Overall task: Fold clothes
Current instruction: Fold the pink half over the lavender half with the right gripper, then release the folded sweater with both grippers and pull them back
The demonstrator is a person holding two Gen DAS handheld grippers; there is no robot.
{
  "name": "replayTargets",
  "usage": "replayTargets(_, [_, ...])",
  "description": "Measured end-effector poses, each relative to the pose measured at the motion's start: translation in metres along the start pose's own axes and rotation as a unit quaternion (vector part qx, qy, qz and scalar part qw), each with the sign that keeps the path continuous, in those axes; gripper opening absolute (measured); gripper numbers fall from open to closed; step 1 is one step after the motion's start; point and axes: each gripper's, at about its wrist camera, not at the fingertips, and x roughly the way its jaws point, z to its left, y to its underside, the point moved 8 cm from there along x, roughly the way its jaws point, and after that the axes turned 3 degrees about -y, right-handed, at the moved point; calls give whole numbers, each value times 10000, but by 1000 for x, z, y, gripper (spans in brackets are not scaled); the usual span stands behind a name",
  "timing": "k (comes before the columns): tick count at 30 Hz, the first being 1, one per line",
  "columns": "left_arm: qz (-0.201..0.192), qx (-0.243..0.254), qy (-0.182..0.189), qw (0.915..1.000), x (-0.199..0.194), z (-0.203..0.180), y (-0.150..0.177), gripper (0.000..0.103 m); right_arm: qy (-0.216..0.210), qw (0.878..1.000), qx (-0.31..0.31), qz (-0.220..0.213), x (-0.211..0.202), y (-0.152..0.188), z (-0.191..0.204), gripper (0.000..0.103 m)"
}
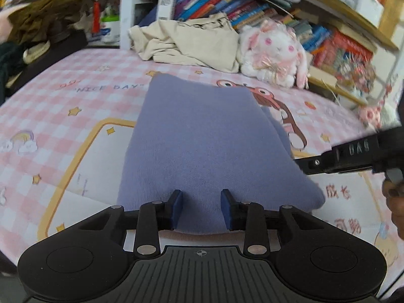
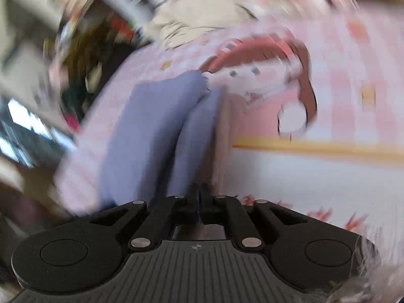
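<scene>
Left wrist view: the purple garment [image 1: 202, 139] lies folded on the pink checked sheet [image 1: 75, 88], filling the middle of the frame; its long axis runs from the lower centre up toward the upper centre, straight away from the claw.
Left gripper [image 1: 202, 208]: jaws partly open, blue pads [image 1: 176, 208] standing either side of the garment's near edge; cloth lies between them, but whether they pinch it I cannot tell.
Right gripper in left view [image 1: 303, 164]: enters from the right edge, its tip touching or just beside the garment's right side, about midway along its length.
Right wrist view: heavily blurred; the garment [image 2: 151, 131] runs from lower centre up to the middle, showing two stacked layers.
Right gripper [image 2: 199, 197]: jaws shut together at the garment's lower right edge; whether cloth is caught between them the blur hides.
Nearer hand: left sits at the short near end, right at the long side.
Judgement: the next fold likely turns on the long axis, near end carried toward the far end.
Other things: beige clothes [image 1: 186, 43] and a plush rabbit [image 1: 275, 50] lie well apart, upper centre.
</scene>
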Motion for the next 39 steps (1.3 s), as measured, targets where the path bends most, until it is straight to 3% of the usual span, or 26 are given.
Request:
replayTargets(2, [-85, -57, 33, 9999, -7, 2, -5, 34, -267, 9988, 389, -121, -9, -5, -5, 31])
replayTargets(3, [-136, -100, 50, 9998, -11, 3, -7, 34, -282, 9989, 295, -228, -14, -9, -2, 47])
replayTargets(6, [-466, -217, 127, 9986, -25, 6, -20, 34, -473, 9981, 150, -352, -23, -20, 6, 52])
replayTargets(9, [-557, -233, 125, 9981, -26, 11, -31, 34, -629, 9975, 292, -163, -7, -29, 15, 61])
replayTargets(13, [-489, -222, 142, 9985, -19, 15, -34, 34, -390, 9987, 284, 185, 29, -39, 26, 64])
replayTargets(15, [-431, -226, 211, 9986, -14, 15, -32, 34, -131, 9986, 474, 190, 42, -41, 21, 60])
replayTargets(16, [-359, -247, 220, 9988, -11, 17, -30, 34, -85, 9986, 509, 126, 42, -42, 22, 32])
replayTargets(17, [-272, -275, 221, 9990, -7, 19, -27, 34, -92, 9991, 415, 43, 39, -42, 25, 15])
replayTargets(19, [-99, -331, 223, 9992, 1, 22, -21, 33, -315, 9993, -81, -162, 20, -37, 47, 15])
replayTargets(22, [-27, -358, 343, 9988, 0, 25, -17, 35, -789, 9903, -1007, -542, -18, -16, 84, 14])
replayTargets(26, [107, -290, 355, 9989, 4, 24, -9, 34, 232, 9952, -833, -467, -2, 3, 41, 15])
replayTargets(29, [151, -78, 333, 9993, 6, 20, -7, 35, 272, 9991, -176, -276, 15, 2, 9, 20])
replayTargets(31, [135, 156, 311, 9993, 3, 17, -9, 35, 176, 9995, -36, -258, 11, 0, 11, 41])
replayTargets(33, [44, 105, 386, 9992, -3, 19, -13, 35, 147, 9993, -35, -337, 10, -5, 13, 50])
replayTargets(36, [-170, -56, 560, 9983, -10, 20, -22, 35, 176, 9987, 138, -469, 11, -10, 10, 49])
replayTargets(38, [-185, -54, 644, 9977, -7, 17, -24, 35, 188, 9979, 293, -545, 12, -13, 8, 24])
replayTargets(39, [-100, 12, 662, 9978, -2, 14, -23, 35, 194, 9980, 142, -577, 11, -16, 14, 17])
